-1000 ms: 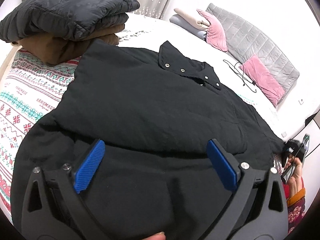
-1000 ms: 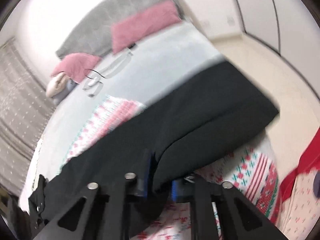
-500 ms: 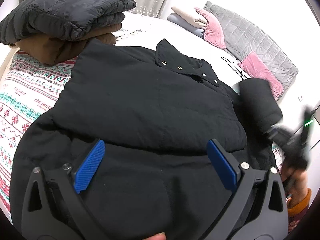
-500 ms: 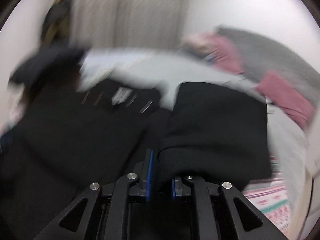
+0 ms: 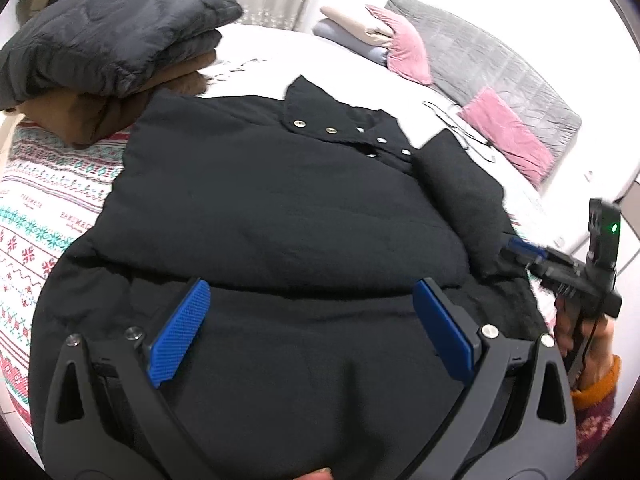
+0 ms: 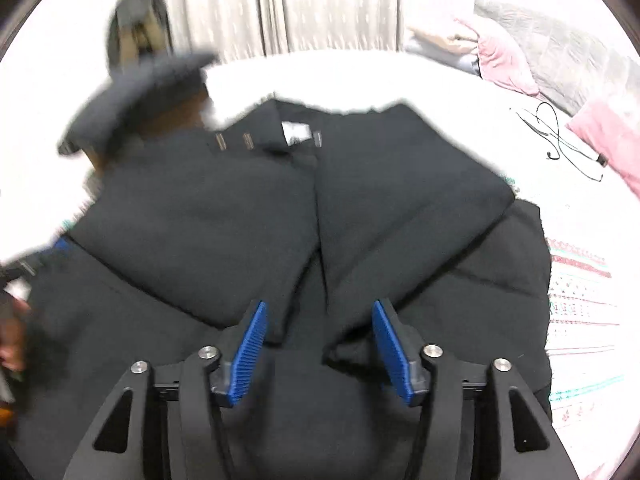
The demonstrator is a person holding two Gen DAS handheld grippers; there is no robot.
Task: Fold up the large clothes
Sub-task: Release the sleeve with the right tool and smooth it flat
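A large black coat [image 5: 280, 220] lies spread on the bed, collar with snap buttons at the far side. Both sleeves are folded in over its front; the right sleeve [image 6: 404, 216] lies diagonally across the body. My left gripper [image 5: 308, 328] hovers open and empty over the coat's lower part. My right gripper [image 6: 320, 344] is open just above the cuff end of the right sleeve and holds nothing. It also shows at the right edge of the left wrist view [image 5: 560, 268].
A stack of folded jackets [image 5: 108, 48], dark grey on brown, sits at the bed's far left. Pink pillows [image 5: 508, 136] and a grey headboard [image 5: 500, 64] lie at the far right. A black cable [image 6: 560, 140] lies on the white sheet. A patterned blanket [image 5: 40, 208] covers the left side.
My right gripper swung the right sleeve over onto the coat's front, then opened and let it go. The left gripper has stayed open in place.
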